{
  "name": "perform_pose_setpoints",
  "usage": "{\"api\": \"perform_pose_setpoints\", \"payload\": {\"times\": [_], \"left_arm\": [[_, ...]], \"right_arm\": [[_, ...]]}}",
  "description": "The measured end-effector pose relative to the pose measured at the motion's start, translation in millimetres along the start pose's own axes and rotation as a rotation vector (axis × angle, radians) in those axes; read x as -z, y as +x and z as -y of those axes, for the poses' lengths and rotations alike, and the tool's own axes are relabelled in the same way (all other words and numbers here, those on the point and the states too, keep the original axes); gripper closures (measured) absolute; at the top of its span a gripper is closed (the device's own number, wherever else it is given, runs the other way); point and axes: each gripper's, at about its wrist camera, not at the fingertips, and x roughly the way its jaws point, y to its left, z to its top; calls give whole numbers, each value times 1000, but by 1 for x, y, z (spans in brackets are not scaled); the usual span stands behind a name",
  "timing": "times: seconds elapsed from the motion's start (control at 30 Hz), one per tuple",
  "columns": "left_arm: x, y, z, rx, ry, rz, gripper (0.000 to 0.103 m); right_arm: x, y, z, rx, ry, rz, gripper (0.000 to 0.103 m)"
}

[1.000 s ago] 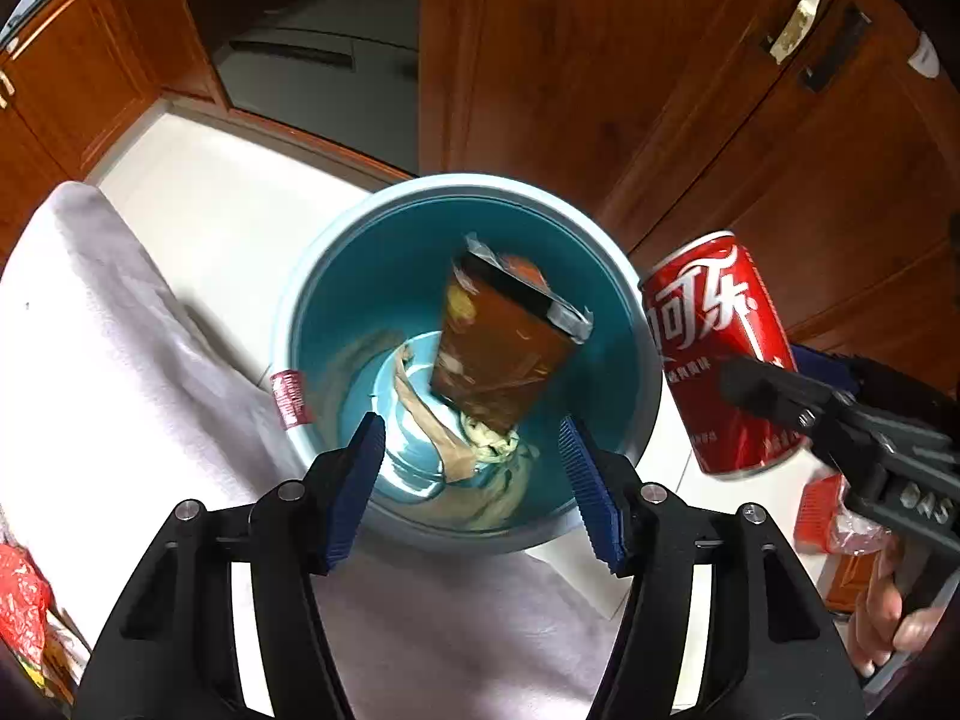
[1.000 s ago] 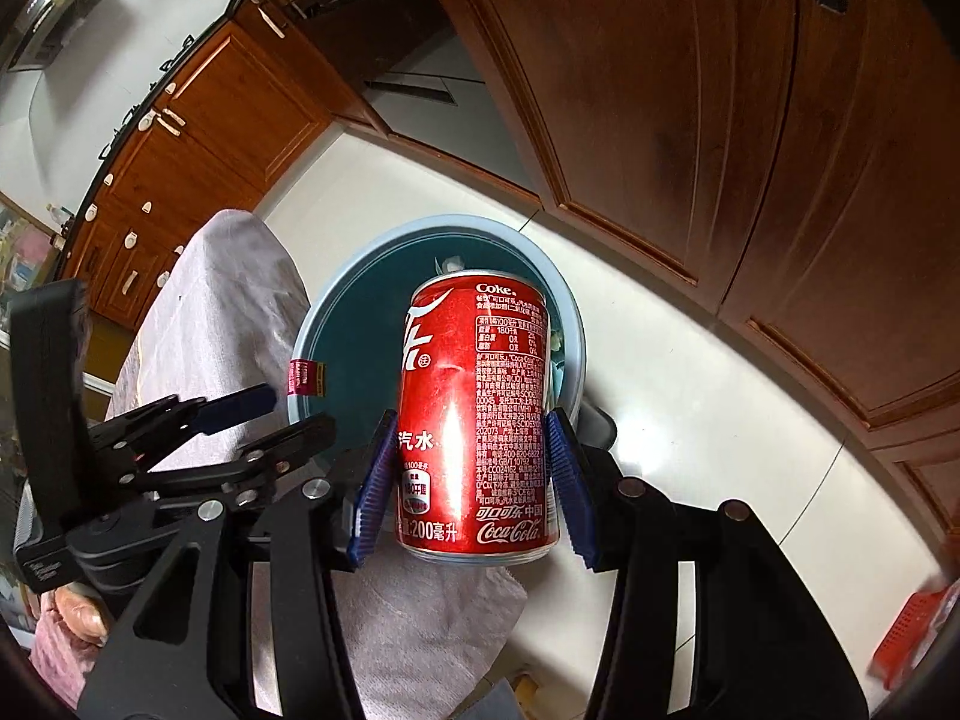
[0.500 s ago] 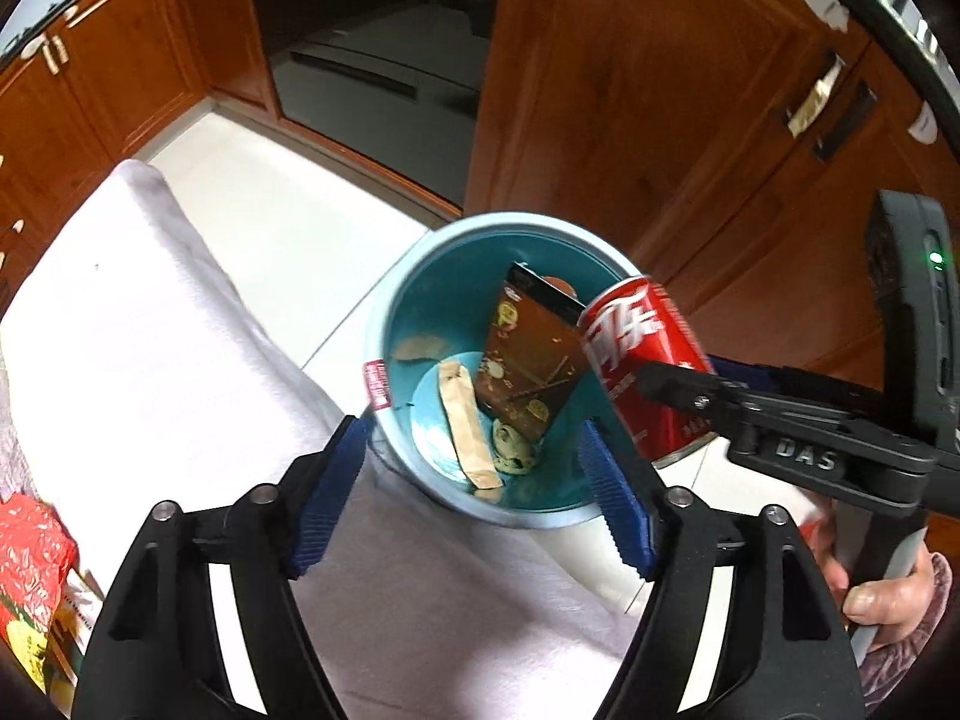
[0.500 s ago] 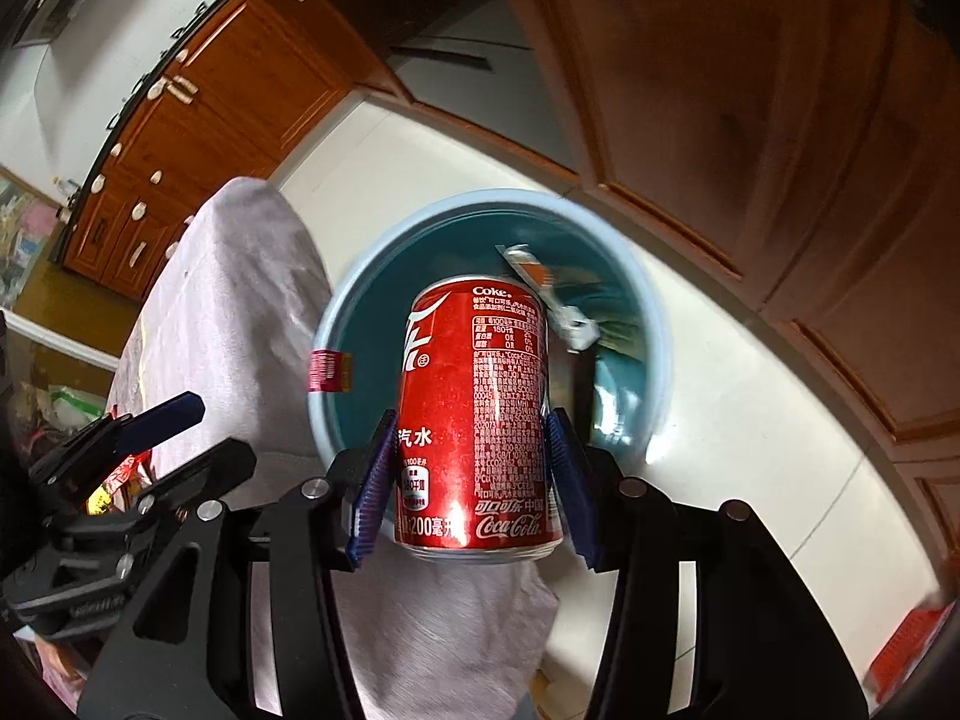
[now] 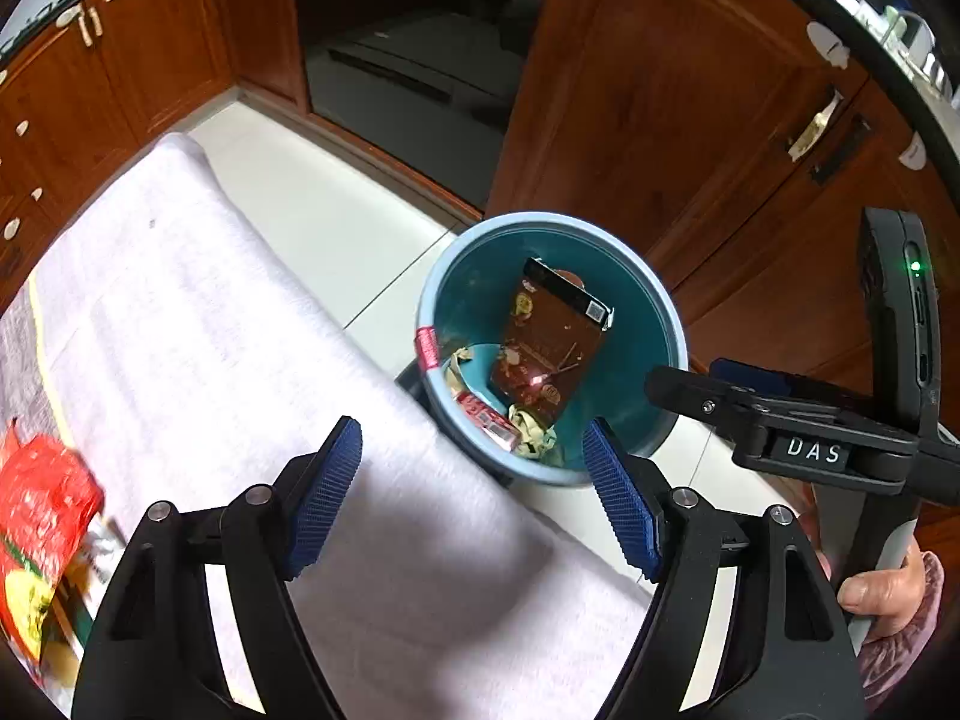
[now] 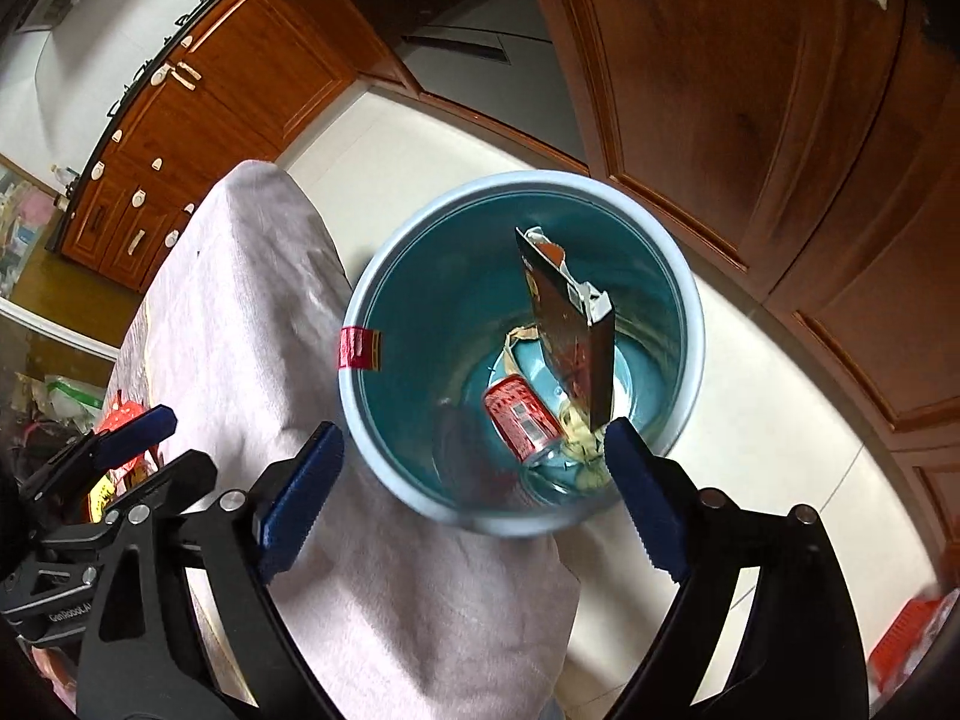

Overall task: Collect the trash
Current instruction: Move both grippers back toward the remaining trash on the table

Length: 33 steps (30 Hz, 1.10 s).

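My right gripper [image 6: 474, 483] was clamped on the red can [image 6: 521, 417] a moment ago; now its jaws are opening with nothing between them, and the can lies at the bottom of the blue bin [image 6: 360, 420], beside the brown carton [image 6: 570, 348]. That piece is collected. My left gripper [image 5: 474, 492] is wide apart and empty over the white cloth [image 5: 210, 330]; the red wrapper [image 5: 42, 510] probably goes next.

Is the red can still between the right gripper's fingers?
No, the red can lies at the bottom of the blue bin, and the right gripper, opening, has nothing between its fingers.
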Motion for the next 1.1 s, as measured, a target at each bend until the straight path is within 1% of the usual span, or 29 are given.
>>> {"api": "perform_pose_setpoints", "payload": {"times": [0.1,0.3,0.53,0.67,0.77,0.93,1.0,1.1], "left_arm": [[10,-18,-8,3,-24,19,26],[41,-59,-35,-15,-77,68,26],[85,-111,-85,-66,-155,124,26],[114,-140,-116,-117,-188,152,26],[145,-162,-143,-180,-206,168,26],[200,-190,-191,-290,-250,178,26],[221,-198,-213,-313,-286,172,26],[248,-205,-245,-327,-354,171,26]], "right_arm": [[6,-9,-7,8,-5,-1,18],[24,-33,-42,3,-67,17,16],[52,-49,-116,-30,-197,15,16],[72,-48,-162,-51,-273,-1,16],[88,-45,-195,-70,-325,-23,16],[124,-28,-253,-100,-418,-101,16],[142,-19,-277,-101,-463,-131,16],[165,-3,-311,-103,-509,-171,16]]}}
